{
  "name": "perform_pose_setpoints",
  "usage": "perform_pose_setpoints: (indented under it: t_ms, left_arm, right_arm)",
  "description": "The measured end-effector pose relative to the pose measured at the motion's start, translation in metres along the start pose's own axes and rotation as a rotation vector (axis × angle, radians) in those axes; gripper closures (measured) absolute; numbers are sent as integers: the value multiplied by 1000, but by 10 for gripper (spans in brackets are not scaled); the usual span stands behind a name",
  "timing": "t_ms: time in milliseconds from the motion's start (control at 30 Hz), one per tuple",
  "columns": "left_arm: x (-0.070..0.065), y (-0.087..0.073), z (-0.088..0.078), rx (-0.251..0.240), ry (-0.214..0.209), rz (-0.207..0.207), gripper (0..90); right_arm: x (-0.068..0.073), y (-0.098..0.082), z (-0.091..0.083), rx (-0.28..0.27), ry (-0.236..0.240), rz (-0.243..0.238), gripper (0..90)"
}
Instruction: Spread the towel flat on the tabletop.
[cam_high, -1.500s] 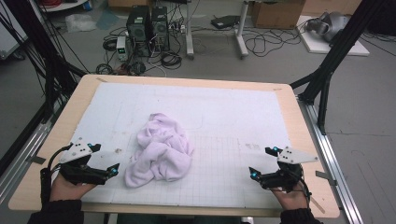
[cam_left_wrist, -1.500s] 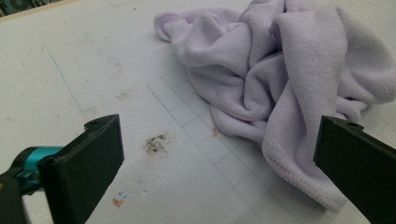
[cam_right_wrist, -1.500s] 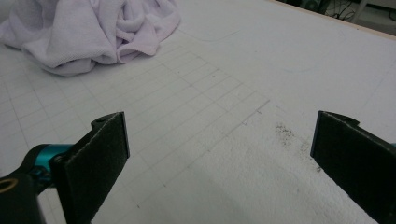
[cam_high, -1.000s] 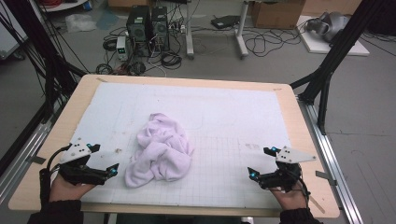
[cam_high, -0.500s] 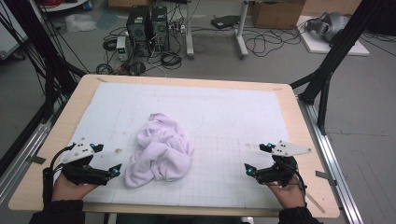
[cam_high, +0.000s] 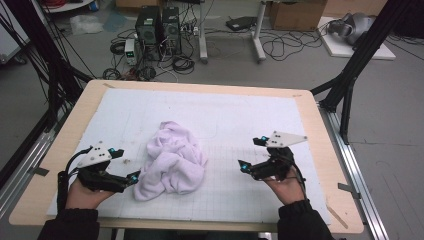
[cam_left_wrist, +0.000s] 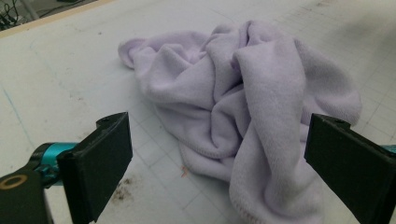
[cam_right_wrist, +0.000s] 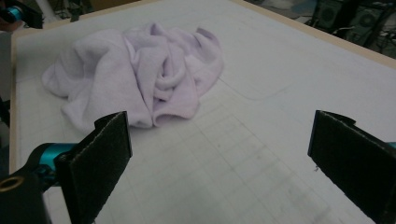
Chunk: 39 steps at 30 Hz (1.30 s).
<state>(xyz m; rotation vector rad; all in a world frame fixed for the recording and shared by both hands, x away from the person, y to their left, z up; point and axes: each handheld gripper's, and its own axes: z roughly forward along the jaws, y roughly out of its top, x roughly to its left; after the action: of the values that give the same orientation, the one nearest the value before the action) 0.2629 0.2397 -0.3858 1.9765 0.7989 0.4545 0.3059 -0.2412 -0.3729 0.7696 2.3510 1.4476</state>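
Observation:
A crumpled lilac towel (cam_high: 172, 162) lies in a heap on the white gridded mat (cam_high: 235, 120), left of centre. My left gripper (cam_high: 125, 163) rests at the towel's near-left edge, open, its tips just short of the cloth. In the left gripper view the towel (cam_left_wrist: 243, 102) lies close ahead of the left gripper (cam_left_wrist: 224, 163), between the spread jaws but not pinched. My right gripper (cam_high: 251, 154) hovers open right of the towel, a short gap away. In the right gripper view the towel (cam_right_wrist: 140, 70) lies farther off, up and left of the right gripper (cam_right_wrist: 224, 158), whose jaws stand wide apart.
The mat covers a wooden table (cam_high: 325, 165) with a bare rim. Black frame posts (cam_high: 350, 80) stand at both sides. Computers and cables (cam_high: 160, 30) lie on the floor beyond the far edge. Bare mat stretches behind and right of the towel.
My right gripper has moved left and forward, toward the towel. The left gripper has barely shifted. The towel lies as before.

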Motion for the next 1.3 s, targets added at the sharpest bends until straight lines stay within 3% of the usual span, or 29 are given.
perform_pose_setpoints:
  t_ms: [33, 67, 133, 167, 233, 300, 400, 500, 633, 667, 767, 833, 1033, 1133, 1300]
  left_arm:
    - [-1, 4, 6, 2, -11, 8, 103]
    - [-1, 4, 6, 2, -11, 8, 115]
    - [-1, 7, 12, 7, -32, 8, 153]
    - [-1, 8, 17, 9, -66, 5, 219]
    - [-1, 9, 28, 25, -115, 11, 258]
    - [-2, 8, 34, 39, -140, 20, 322]
    - [-1, 7, 40, 54, -148, 22, 382]
    - [-2, 5, 47, 73, -161, 37, 438]
    - [0, -1, 56, 107, -171, 30, 520]
    - [2, -5, 59, 120, -183, 11, 547]
    - [3, -8, 62, 134, -189, 9, 621]
    - [3, -8, 64, 145, -204, 12, 673]
    - [1, -10, 69, 169, -205, 10, 754]
    - [-1, -9, 70, 170, -201, 21, 815]
    - [-5, -7, 65, 162, -183, 24, 834]
  right_arm:
    - [3, 10, 14, 7, 29, -12, 60]
    - [3, 10, 14, 7, 29, -12, 60]
    - [9, 19, 30, 25, 50, -32, 62]
    - [11, 22, 38, 29, 66, -40, 65]
    - [15, 23, 49, 36, 102, -43, 118]
    - [18, 23, 59, 47, 136, -46, 142]
    - [21, 22, 70, 64, 161, -56, 180]
    - [29, 20, 94, 112, 223, -72, 237]
    - [36, 16, 113, 158, 269, -86, 327]
    - [37, 15, 117, 166, 286, -94, 357]
    - [40, 13, 123, 187, 305, -101, 385]
    - [45, 9, 133, 229, 335, -124, 458]
    - [42, 6, 139, 243, 375, -87, 591]
    - [42, 3, 141, 267, 407, -70, 762]
    - [37, 6, 133, 255, 426, -56, 807]
